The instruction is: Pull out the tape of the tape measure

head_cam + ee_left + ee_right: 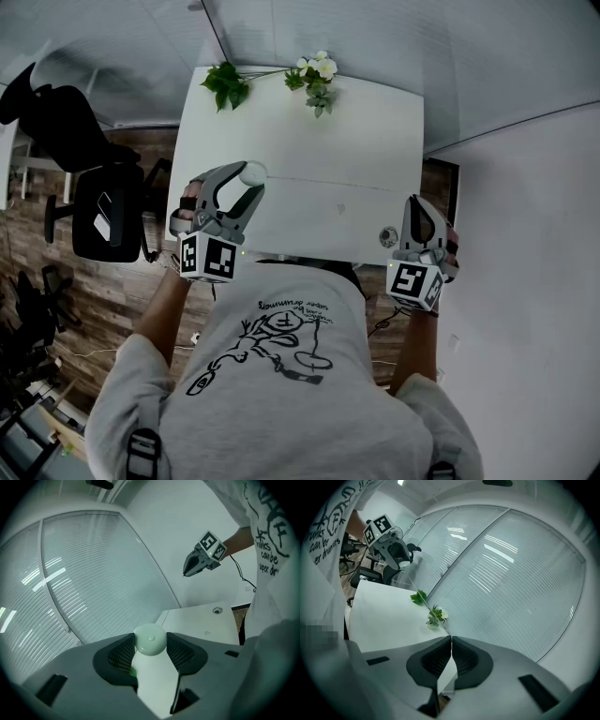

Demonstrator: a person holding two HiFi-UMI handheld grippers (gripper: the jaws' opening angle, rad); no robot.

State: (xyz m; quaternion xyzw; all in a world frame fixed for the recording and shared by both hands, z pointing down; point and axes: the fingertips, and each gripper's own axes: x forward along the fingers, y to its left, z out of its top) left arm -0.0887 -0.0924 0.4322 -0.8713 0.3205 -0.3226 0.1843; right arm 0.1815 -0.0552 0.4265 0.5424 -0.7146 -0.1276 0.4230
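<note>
My left gripper (246, 180) is shut on a round white tape measure case (253, 172), which sits between the dark pads (121, 654) in the left gripper view, above the table's left part. My right gripper (413, 203) is over the table's right edge, jaws pressed together (451, 641). In the right gripper view a thin pale tape (426, 603) runs from those jaws up to the case in the left gripper (402, 560). In the left gripper view the right gripper (185, 573) hangs in the air to the right, and no tape shows there.
The white table (309, 141) stands against a blind-covered window. Green leaves (226, 84) and a small flower sprig (316, 80) lie at its far edge. A small round metal fitting (389, 236) sits near its front right corner. A black office chair (103, 211) is left of the table.
</note>
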